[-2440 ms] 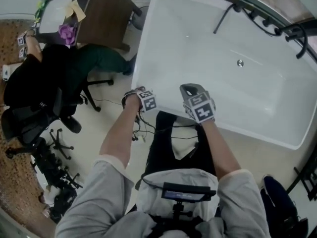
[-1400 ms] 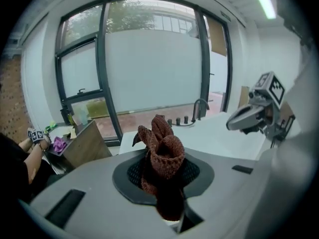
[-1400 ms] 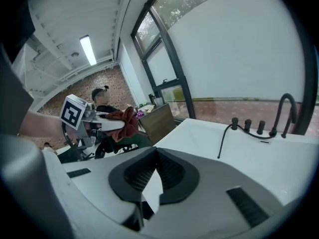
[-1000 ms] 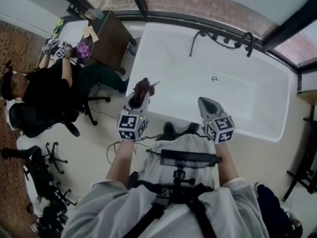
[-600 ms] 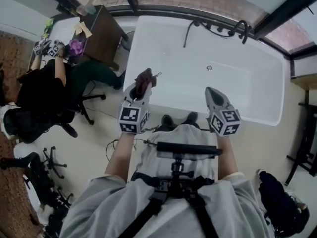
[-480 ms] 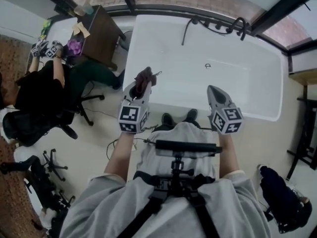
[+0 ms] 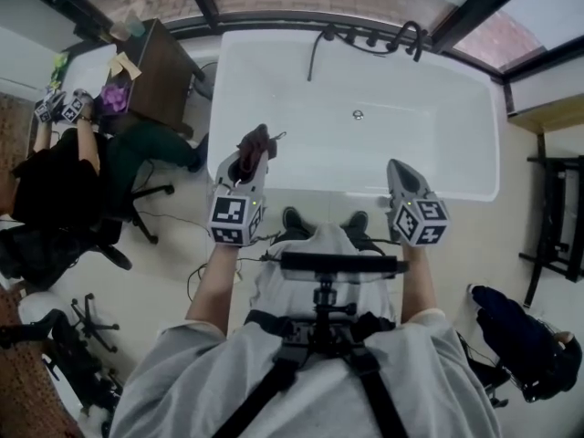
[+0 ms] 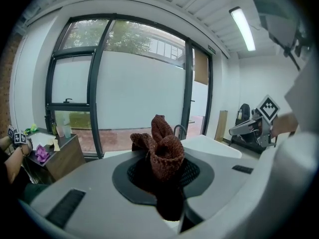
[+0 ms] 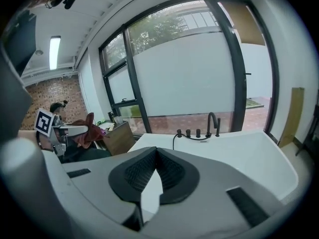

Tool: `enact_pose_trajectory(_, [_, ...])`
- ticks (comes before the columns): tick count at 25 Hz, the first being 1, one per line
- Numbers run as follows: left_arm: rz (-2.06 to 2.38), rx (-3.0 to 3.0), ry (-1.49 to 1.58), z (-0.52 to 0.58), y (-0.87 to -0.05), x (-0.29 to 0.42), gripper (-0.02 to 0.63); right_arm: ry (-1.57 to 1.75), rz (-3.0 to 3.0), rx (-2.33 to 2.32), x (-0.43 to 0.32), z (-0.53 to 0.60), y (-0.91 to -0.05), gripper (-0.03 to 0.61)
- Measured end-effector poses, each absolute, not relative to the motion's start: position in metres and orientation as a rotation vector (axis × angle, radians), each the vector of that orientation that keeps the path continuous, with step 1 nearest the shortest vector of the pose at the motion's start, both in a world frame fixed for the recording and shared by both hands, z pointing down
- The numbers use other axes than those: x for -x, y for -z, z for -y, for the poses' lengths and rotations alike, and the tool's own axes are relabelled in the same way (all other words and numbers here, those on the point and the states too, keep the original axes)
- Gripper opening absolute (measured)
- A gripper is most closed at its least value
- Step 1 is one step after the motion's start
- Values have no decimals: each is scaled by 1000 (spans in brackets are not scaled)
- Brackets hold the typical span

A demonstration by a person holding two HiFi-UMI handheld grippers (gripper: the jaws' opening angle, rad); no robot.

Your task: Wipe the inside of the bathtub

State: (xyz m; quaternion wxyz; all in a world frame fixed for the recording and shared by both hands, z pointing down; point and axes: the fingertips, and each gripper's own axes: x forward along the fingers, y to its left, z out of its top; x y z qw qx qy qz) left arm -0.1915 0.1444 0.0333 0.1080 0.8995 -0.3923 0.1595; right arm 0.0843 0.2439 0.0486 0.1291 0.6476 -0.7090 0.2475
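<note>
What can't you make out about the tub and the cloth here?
Drain, open or plugged: head view, too small.
Tips of the left gripper: left gripper view, buried in the cloth.
Dirt or wetness in the bathtub: head view, too small, white on white.

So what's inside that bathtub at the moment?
The bathtub looks bare and white inside: only a drain on its floor and a black hose hanging in from the taps. The brown cloth in the left gripper covers its near left corner.
</note>
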Motion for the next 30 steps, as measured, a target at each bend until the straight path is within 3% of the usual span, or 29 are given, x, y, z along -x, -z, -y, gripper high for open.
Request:
enact_pose_trajectory(16, [1278, -2559, -534, -204, -34, 102, 83, -756, 2073, -1866, -209, -294, -68, 8])
enact_pose_trajectory(30, [1304, -2551, -587, -227, -24, 65, 83, -712, 2166, -1773, -222, -299, -62, 8])
